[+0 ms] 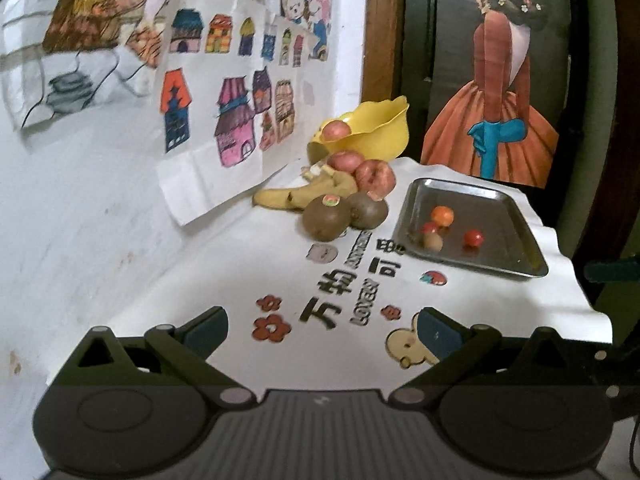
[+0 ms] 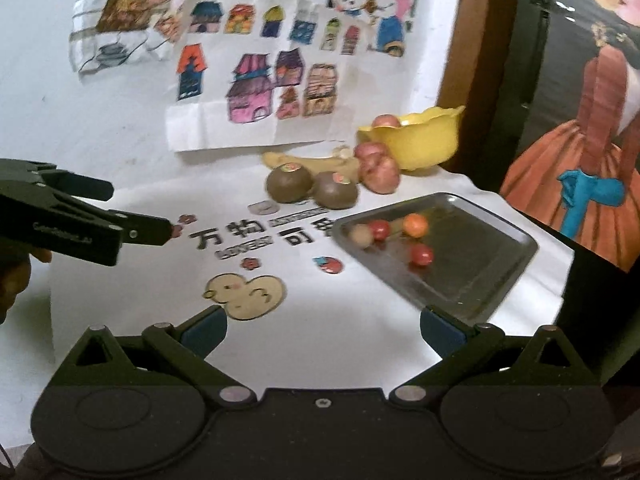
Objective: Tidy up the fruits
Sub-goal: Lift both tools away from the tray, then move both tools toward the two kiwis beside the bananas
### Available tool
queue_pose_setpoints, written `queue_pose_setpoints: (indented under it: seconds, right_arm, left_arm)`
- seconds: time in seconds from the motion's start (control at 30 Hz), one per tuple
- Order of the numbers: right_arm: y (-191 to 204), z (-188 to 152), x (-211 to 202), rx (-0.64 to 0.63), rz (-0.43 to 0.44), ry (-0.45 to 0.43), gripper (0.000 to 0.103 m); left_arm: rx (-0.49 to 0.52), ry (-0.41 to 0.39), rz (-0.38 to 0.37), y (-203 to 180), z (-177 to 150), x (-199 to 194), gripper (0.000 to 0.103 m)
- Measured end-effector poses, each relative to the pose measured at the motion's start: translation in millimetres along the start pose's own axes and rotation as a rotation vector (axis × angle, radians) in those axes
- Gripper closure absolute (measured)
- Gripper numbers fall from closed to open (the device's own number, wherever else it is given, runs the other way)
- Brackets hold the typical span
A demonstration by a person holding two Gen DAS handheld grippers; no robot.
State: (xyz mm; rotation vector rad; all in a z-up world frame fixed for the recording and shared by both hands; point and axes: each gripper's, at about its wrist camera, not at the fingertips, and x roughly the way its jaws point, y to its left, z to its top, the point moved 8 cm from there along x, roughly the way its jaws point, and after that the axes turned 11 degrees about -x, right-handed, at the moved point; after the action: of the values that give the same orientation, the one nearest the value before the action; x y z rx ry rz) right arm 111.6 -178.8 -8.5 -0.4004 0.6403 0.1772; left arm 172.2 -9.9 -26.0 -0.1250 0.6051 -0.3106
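A yellow bowl (image 1: 372, 132) (image 2: 424, 140) stands at the back by the wall with one apple (image 1: 336, 129) in it. Two more apples (image 1: 376, 176) (image 2: 380, 168), bananas (image 1: 304, 194) (image 2: 316, 162) and two kiwis (image 1: 326, 218) (image 2: 289, 183) lie together in front of it. To their right, a metal tray (image 1: 500, 232) (image 2: 460, 280) holds several small fruits, among them an orange one (image 1: 442, 215) (image 2: 415, 224) and a red one (image 1: 473, 237) (image 2: 421, 255). My left gripper (image 1: 322, 330) (image 2: 140, 212) is open and empty over the cloth, well short of the fruit. My right gripper (image 2: 324, 330) is open too, near the tray's front corner.
A white tablecloth (image 1: 248, 264) with printed characters and a duck (image 2: 244, 292) covers the table. Children's drawings (image 1: 224, 120) hang on the wall at the left. A painted figure in an orange dress (image 1: 496, 120) stands behind the table's right edge. A hand (image 2: 16, 276) holds the left gripper.
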Motion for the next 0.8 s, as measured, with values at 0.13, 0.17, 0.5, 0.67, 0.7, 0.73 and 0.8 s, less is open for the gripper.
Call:
queue_pose_setpoints:
  seconds: [0.13, 0.17, 0.5, 0.67, 0.7, 0.73, 0.8]
  right_arm:
    - [12, 4, 10, -0.044, 0.009, 0.018, 0.001]
    - [13, 4, 13, -0.056, 0.009, 0.021, 0.001]
    - [-7, 7, 46, -0.109, -0.01, 0.025, 0.001]
    - [-22, 9, 62, -0.15, -0.041, 0.034, 0.001]
    - [-24, 9, 64, -0.161, -0.046, 0.033, 0.001]
    - [-27, 10, 67, -0.173, -0.052, 0.032, 0.001]
    - [-32, 12, 73, -0.193, -0.071, 0.026, 0.001]
  left_arm:
    - [-0.014, 0.015, 0.012, 8, -4, 3, 0.0]
    - [-0.014, 0.02, 0.015, 9, -4, 4, 0.0]
    - [-0.03, 0.034, 0.057, 18, 5, 21, 0.0]
    - [-0.026, 0.042, 0.078, 20, 11, 31, 0.0]
    - [-0.024, 0.044, 0.082, 20, 12, 33, 0.0]
    - [-0.023, 0.046, 0.085, 20, 13, 36, 0.0]
    - [-0.02, 0.049, 0.091, 20, 16, 41, 0.0]
